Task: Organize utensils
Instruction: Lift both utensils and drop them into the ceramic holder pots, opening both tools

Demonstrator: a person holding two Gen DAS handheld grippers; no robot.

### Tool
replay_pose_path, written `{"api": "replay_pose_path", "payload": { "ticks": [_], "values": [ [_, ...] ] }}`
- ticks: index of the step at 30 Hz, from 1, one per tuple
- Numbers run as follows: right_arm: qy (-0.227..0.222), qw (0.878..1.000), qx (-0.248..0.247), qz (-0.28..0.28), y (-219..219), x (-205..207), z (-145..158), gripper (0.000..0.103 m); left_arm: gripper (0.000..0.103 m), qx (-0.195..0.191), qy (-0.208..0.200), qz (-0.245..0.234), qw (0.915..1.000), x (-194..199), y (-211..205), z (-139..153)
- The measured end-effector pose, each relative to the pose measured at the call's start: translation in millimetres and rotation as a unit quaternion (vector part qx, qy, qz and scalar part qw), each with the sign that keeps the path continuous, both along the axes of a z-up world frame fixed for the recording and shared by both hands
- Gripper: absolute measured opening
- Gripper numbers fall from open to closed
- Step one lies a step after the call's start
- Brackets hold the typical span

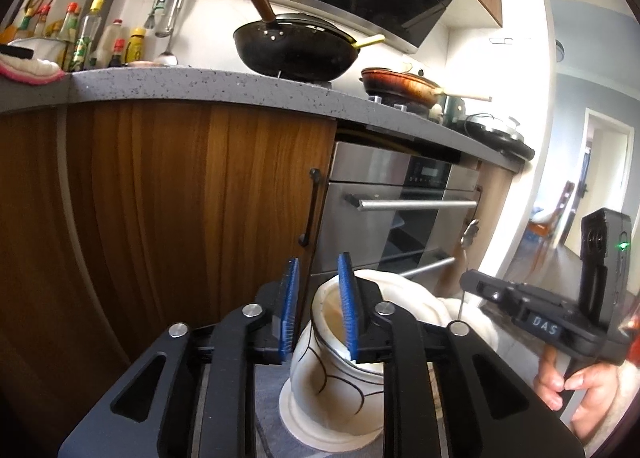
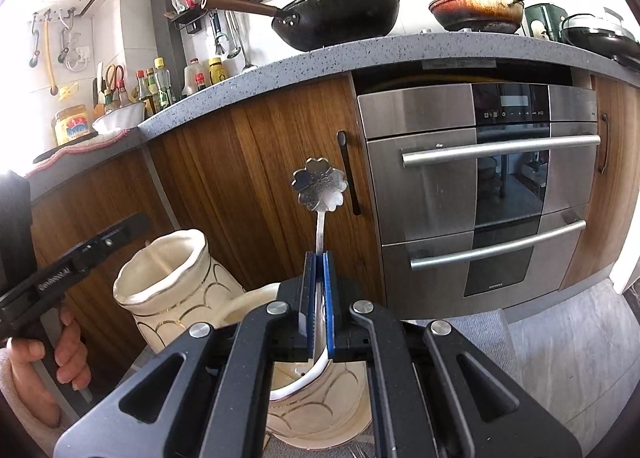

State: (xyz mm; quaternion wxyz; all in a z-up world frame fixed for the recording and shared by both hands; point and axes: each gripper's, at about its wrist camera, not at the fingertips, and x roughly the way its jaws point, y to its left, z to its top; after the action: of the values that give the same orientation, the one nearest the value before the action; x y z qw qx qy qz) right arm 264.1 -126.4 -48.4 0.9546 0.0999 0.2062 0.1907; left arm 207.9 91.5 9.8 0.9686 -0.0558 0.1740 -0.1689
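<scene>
Speckled grey countertop (image 2: 360, 51), wood cabinets (image 2: 260, 161), steel oven (image 2: 440, 177), right gripper (image 2: 318, 298) clamping flower spoon (image 2: 319, 185), left gripper (image 1: 318, 310) narrowly parted.

The left gripper (image 1: 318, 306) is showing blue pads on black arms, and the right gripper (image 2: 319, 298) is wearing the same colours. Just beyond the left gripper, a cream vase (image 1: 336, 370) is carrying thin dark curved lines. A silver spoon (image 2: 320, 193) with a flower-patterned bowl is gleaming against the brown wood-grain cabinet (image 2: 256, 161). Above the cabinet, a speckled grey countertop (image 2: 360, 53) is bearing a black wok (image 2: 340, 17).
</scene>
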Motion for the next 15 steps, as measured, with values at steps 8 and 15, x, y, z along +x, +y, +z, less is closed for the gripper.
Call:
{"api": "replay_pose_path", "payload": {
  "ticks": [8,15],
  "values": [
    [0.001,1.000,0.009,-0.005,-6.2,-9.3,7.2,0.021,0.044,0.012,-0.015,0.008,0.9998,-19.7,2.9,17.1],
    [-0.003,1.000,0.014,-0.007,-22.9,-34.7,17.1,0.042,0.065,0.031,-0.011,0.014,0.9994,-44.9,2.5,26.1]
  ]
}}
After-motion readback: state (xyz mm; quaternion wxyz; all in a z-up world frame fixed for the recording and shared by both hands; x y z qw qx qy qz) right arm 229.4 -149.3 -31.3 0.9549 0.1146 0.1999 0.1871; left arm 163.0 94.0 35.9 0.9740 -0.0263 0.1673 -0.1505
